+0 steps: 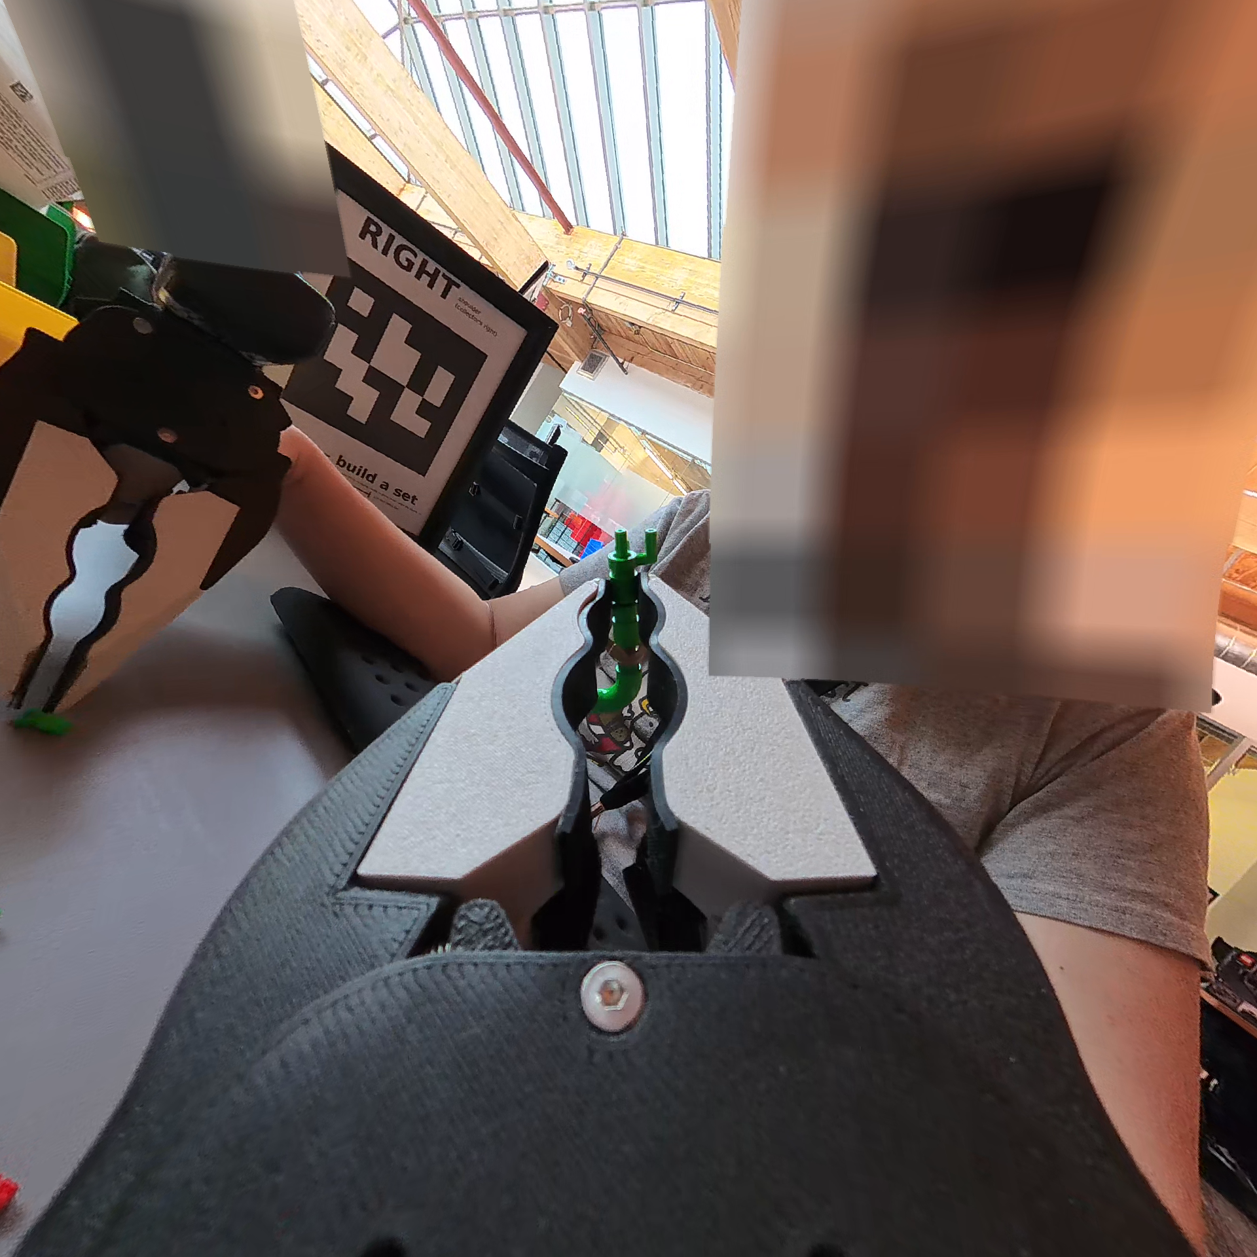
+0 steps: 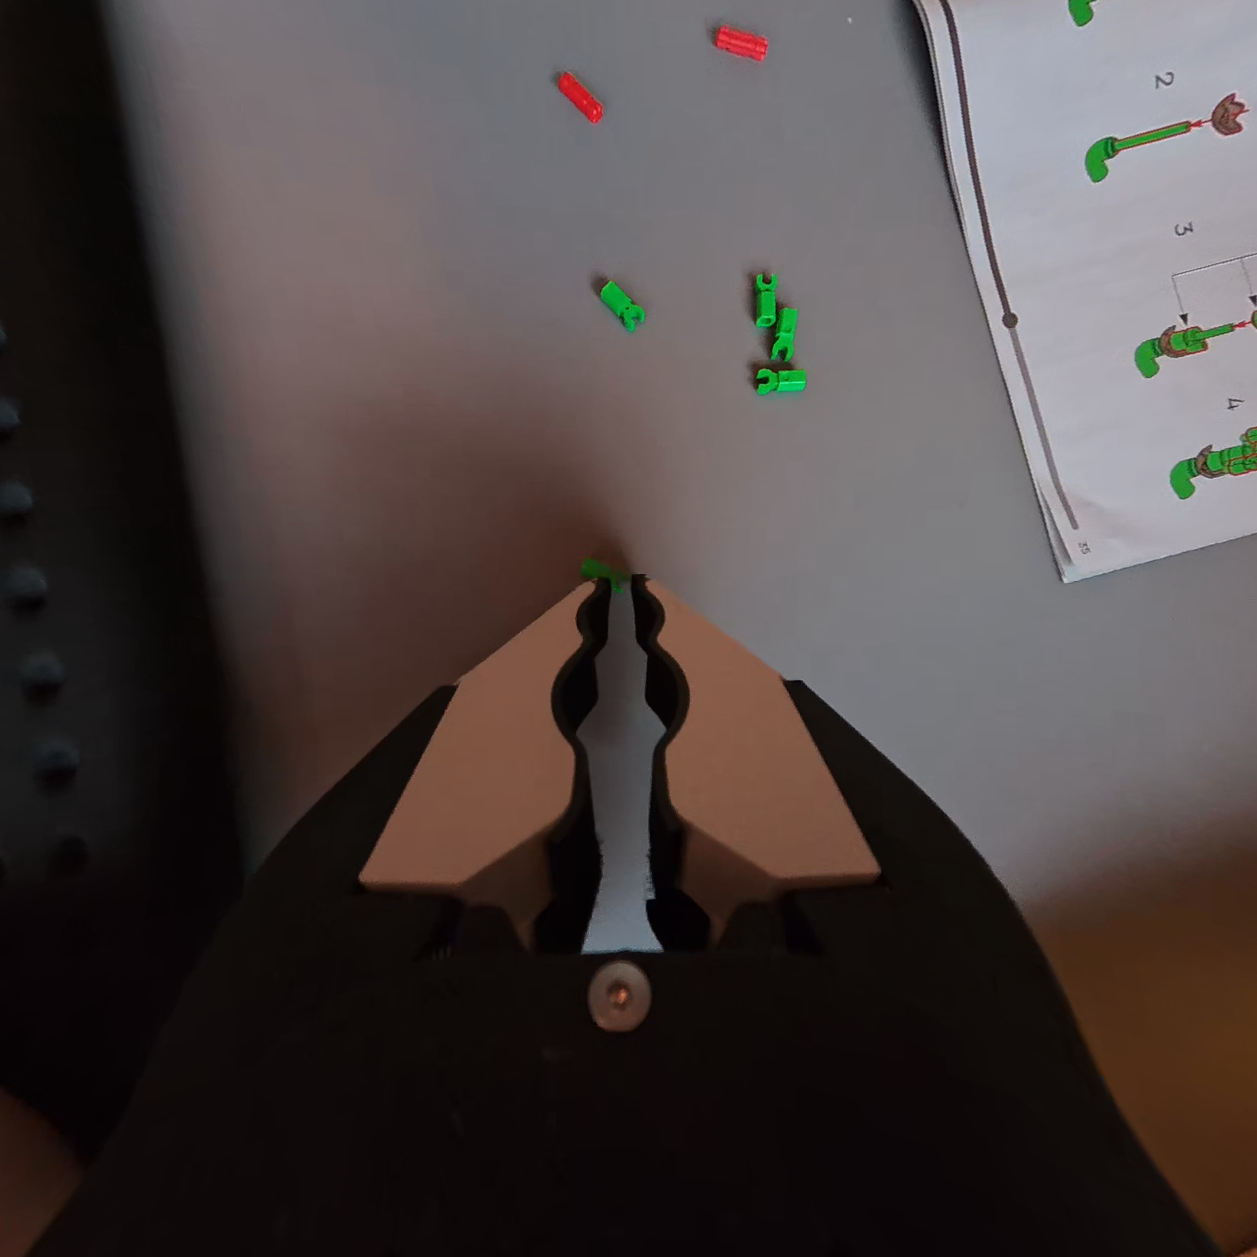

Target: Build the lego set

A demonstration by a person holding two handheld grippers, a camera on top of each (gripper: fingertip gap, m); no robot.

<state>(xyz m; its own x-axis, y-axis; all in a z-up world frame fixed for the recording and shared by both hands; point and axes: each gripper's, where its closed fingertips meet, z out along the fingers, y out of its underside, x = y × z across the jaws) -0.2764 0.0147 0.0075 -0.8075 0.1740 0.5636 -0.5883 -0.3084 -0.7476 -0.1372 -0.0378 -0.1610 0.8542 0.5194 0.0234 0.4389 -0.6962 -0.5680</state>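
Note:
My left gripper (image 1: 622, 585) is shut on a green stem assembly (image 1: 626, 632) with a curved foot and a small clip on top, and holds it up in the air, upright. My right gripper (image 2: 620, 581) points down at the grey table with its jaws a narrow gap apart. A small green clip piece (image 2: 598, 570) lies at its left fingertip, partly hidden. In the left wrist view the right gripper (image 1: 37, 704) stands tips-down on that green clip (image 1: 42, 722).
Several loose green clips (image 2: 775, 333) and one apart (image 2: 622, 306) lie ahead on the table, with two red pieces (image 2: 579, 97) farther off. An instruction booklet (image 2: 1122, 272) lies at the right. A black studded mat (image 2: 41, 612) borders the left. A person sits behind the table. About 20 cm separates my left fingertips from my right.

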